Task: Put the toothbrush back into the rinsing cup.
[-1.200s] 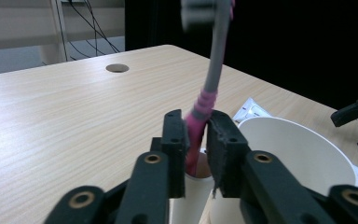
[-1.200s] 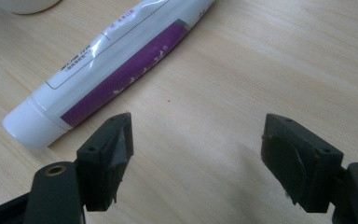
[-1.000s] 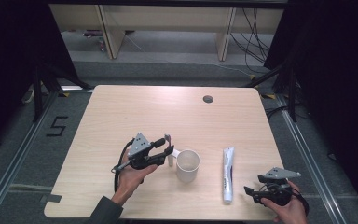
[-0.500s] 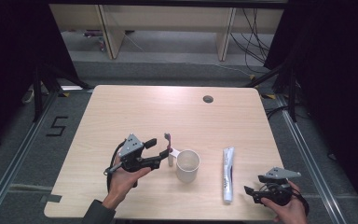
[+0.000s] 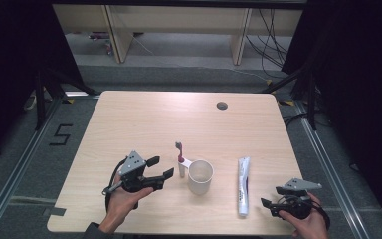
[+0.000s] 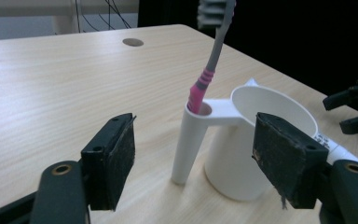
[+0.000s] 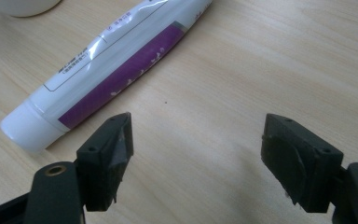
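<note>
Cup (image 5: pixel 200 176) and tube (image 5: pixel 242 185) mid-table

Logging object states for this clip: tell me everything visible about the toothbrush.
The toothbrush has a grey neck, a pink ribbed grip and a grey-bristled head on top. It stands nearly upright, leaning slightly, its lower end in the white tube holder joined to the white cup. Nothing else touches it; the left gripper jaws stand open, apart from it.

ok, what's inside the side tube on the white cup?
A toothbrush stands in the cup's side tube, pink lower handle entering the opening, grey neck leaning up, bristles at the frame's top. The handle's bottom end is hidden by the tube wall. The white cup bowl looks empty as far as visible.
</note>
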A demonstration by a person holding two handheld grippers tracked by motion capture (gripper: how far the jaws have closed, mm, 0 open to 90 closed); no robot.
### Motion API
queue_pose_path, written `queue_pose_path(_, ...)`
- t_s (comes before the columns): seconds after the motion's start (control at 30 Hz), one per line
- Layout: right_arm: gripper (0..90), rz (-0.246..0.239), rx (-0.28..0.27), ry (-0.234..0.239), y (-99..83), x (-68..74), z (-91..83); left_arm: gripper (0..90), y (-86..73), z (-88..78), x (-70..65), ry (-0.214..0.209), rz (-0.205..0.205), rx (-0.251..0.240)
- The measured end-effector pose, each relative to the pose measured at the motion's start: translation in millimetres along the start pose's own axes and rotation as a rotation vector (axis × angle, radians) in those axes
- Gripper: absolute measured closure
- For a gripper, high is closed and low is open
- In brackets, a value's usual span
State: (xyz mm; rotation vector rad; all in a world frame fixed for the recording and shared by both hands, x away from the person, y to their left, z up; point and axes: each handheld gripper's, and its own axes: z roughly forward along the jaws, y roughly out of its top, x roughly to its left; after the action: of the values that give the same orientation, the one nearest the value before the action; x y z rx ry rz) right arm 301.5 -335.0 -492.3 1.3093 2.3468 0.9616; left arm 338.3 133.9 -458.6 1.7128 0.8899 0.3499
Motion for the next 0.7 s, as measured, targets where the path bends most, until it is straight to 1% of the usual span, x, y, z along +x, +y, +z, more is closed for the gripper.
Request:
queue_pose_path(0.03,26.0,0.016,0.005,-0.005,-0.2,1.3,-0.7,28.4,-1.7,-1.1,0.4,0.0,-0.001,0.007)
queue_pose_path(0.07,26.0,0.014,0.006,-0.004,-0.2,1.2,-0.8,27.5,-4.6,-2.6,0.8,0.0,-0.008,0.019)
queue_pose_path(0.1,26.0,0.014,0.006,-0.004,-0.2,1.2,-0.8,26.8,-4.6,-2.6,0.8,0.0,-0.008,0.019)
queue_pose_path(0.13,26.0,-0.029,-0.008,0.003,-1.0,-1.7,-0.1,26.3,-7.9,-3.2,1.5,-0.008,-0.01,0.024)
queue_pose_path(0.17,26.0,-0.029,-0.008,0.003,-1.0,-1.7,-0.1,26.1,-7.9,-3.2,1.5,-0.008,-0.01,0.024)
queue_pose_path(0.2,26.0,-0.015,-0.005,0.002,-1.2,-1.4,-0.8,26.1,-9.7,-4.7,1.4,0.008,-0.01,0.037)
queue_pose_path(0.23,26.0,-0.029,-0.014,-0.005,-2.5,-3.8,-1.6,24.9,-12.7,-5.9,1.3,0.006,-0.015,0.05)
queue_pose_path(0.27,26.0,-0.031,-0.016,-0.003,-2.9,-4.8,-0.9,24.6,-13.9,-6.0,1.3,0.0,-0.017,0.051)
queue_pose_path(0.3,26.0,-0.009,-0.01,-0.002,-2.7,-4.0,-1.7,24.5,-15.7,-6.9,0.7,0.002,-0.017,0.058)
queue_pose_path(0.33,25.9,0.011,0.001,-0.011,-2.5,-2.9,-3.2,24.1,-16.9,-7.9,0.6,0.005,-0.011,0.07)
queue_pose_path(0.37,26.0,-0.008,-0.01,-0.013,-3.3,-3.9,-1.9,23.3,-16.9,-7.9,0.6,0.005,-0.011,0.07)
queue_pose_path(0.4,25.9,-0.009,-0.003,-0.012,-3.1,-3.7,-2.2,22.8,-18.4,-8.1,0.4,0.001,-0.009,0.073)
queue_pose_path(0.43,26.0,-0.013,0.001,-0.011,-3.2,-3.6,-2.1,22.7,-21.3,-9.6,-0.6,0.009,-0.003,0.089)
queue_pose_path(0.47,26.0,-0.013,0.001,-0.011,-3.2,-3.6,-2.1,22.5,-21.3,-9.6,-0.6,0.009,-0.003,0.089)
queue_pose_path(0.5,25.9,-0.028,-0.012,-0.002,-3.2,-4.4,-1.0,22.3,-23.0,-9.6,-1.1,0.005,-0.006,0.089)
queue_pose_path(0.53,26.0,0.002,-0.006,0.004,-3.6,-2.3,-1.3,22.3,-26.1,-10.4,-2.1,0.0,-0.006,0.094)
queue_pose_path(0.57,26.0,0.002,-0.006,0.004,-3.6,-2.3,-1.3,22.2,-26.1,-10.4,-2.1,0.0,-0.006,0.094)
queue_pose_path(0.6,26.0,0.009,0.0,-0.002,-3.9,-1.9,-2.3,22.2,-27.5,-11.9,-3.2,0.01,0.003,0.105)
queue_pose_path(0.63,26.0,0.027,0.005,0.005,-3.5,-1.4,-2.5,22.1,-28.9,-12.4,-4.0,0.012,0.007,0.108)
queue_pose_path(0.67,25.9,0.037,0.008,0.004,-3.2,-0.9,-2.8,22.0,-30.4,-12.6,-4.6,0.008,0.008,0.109)
queue_pose_path(0.7,26.0,0.036,0.007,0.004,-3.2,-0.9,-2.8,21.9,-31.7,-13.1,-5.3,0.006,0.008,0.117)
